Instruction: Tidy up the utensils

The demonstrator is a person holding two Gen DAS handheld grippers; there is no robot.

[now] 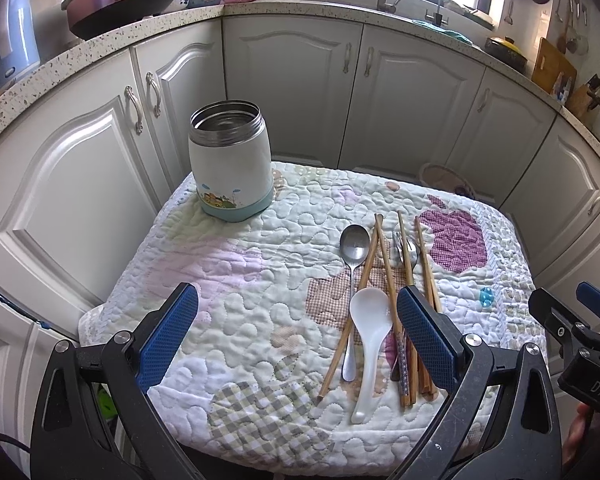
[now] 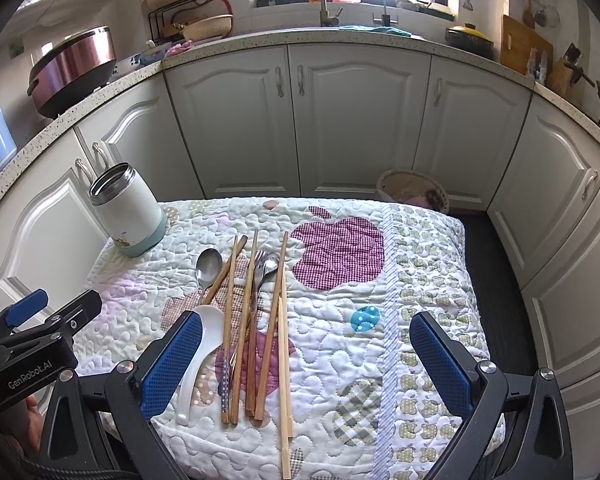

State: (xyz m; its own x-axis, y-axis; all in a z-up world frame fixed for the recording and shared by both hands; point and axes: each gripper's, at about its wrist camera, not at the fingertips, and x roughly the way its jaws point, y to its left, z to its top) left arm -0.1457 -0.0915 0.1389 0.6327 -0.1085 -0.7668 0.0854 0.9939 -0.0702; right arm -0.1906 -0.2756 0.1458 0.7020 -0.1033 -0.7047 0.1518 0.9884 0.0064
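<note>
Both grippers hovered over the near edge of the quilted bench (image 2: 420,248), the left gripper (image 1: 298,338) and right gripper (image 2: 306,362) with fingers spread wide, holding nothing. Chopsticks (image 2: 274,312), metal spoon (image 1: 353,248), fork (image 2: 260,264) and white spoon (image 1: 370,336) lay bunched mid-bench; the open jar (image 1: 231,160) stood at the far left corner.

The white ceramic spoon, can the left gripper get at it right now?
Probably yes. The left gripper is open, and the white ceramic spoon lies uncovered just inside its right finger. The spoon's bowl does overlap a metal spoon's handle and a wooden chopstick.
</note>
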